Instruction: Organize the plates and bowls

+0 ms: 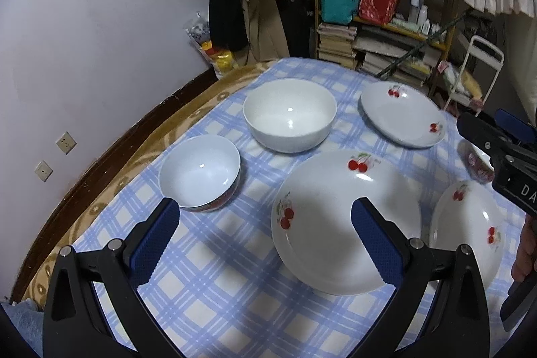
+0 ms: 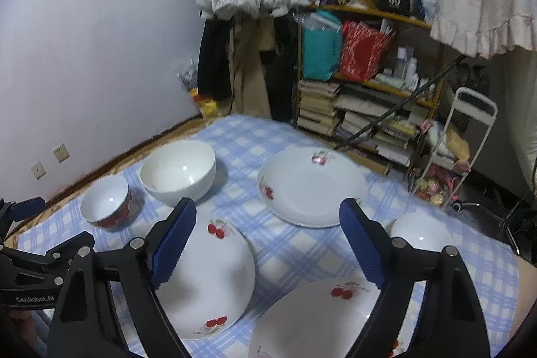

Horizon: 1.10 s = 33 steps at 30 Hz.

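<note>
Hovering over cherry plates (image 1: 335,223), both grippers (image 1: 265,223) (image 2: 268,237) wide, nothing btwn pads

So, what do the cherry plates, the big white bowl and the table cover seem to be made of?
Cherry plates: most likely glazed ceramic or opal glass; glossy white with bright highlights and printed red cherries. Big white bowl: apparently the same glossy glazed ware, with sharp light spots inside. Table cover: woven cloth, matte, blue and white check, lying softly with no shine.
</note>
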Motion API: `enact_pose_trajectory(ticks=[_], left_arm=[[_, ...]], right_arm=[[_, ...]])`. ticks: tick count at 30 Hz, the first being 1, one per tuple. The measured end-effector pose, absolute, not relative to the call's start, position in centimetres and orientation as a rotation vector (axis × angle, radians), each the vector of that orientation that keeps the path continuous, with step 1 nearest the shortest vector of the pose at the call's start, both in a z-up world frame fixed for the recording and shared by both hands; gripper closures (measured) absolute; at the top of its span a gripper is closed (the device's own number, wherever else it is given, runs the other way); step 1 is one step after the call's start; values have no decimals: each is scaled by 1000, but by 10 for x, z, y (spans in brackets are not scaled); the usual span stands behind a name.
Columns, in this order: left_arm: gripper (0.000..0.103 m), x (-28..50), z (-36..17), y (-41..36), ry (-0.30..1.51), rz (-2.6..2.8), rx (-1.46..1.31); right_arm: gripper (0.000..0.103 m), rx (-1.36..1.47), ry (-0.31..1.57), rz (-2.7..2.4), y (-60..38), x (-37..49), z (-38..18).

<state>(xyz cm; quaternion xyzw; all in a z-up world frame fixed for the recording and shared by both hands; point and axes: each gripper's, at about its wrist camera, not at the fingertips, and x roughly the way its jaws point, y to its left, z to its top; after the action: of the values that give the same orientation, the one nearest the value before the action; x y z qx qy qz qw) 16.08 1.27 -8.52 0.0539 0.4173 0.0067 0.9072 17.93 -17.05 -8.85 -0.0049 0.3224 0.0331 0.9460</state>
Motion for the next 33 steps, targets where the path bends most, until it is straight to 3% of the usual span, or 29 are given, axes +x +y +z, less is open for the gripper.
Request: enact_pose_trajectory(ticks=[4,12,14,28,33], left_arm=[[2,171,-100,10,911,5,121],[2,189,-134,18,1034,-14,47],[3,192,-141,18,1052,-16,40],[8,200,-166,15,1134,-31,11],[19,199,-171,10,1126,-86,1]], right_arm=[[19,-16,702,81,-166,195,-109],[23,-33,789,130,-159,212,-147],[29,-30,812,143,-158,216,-157],[31,-20,894,175,-158,227,-187],[42,-5,924,192,-157,229,-193]])
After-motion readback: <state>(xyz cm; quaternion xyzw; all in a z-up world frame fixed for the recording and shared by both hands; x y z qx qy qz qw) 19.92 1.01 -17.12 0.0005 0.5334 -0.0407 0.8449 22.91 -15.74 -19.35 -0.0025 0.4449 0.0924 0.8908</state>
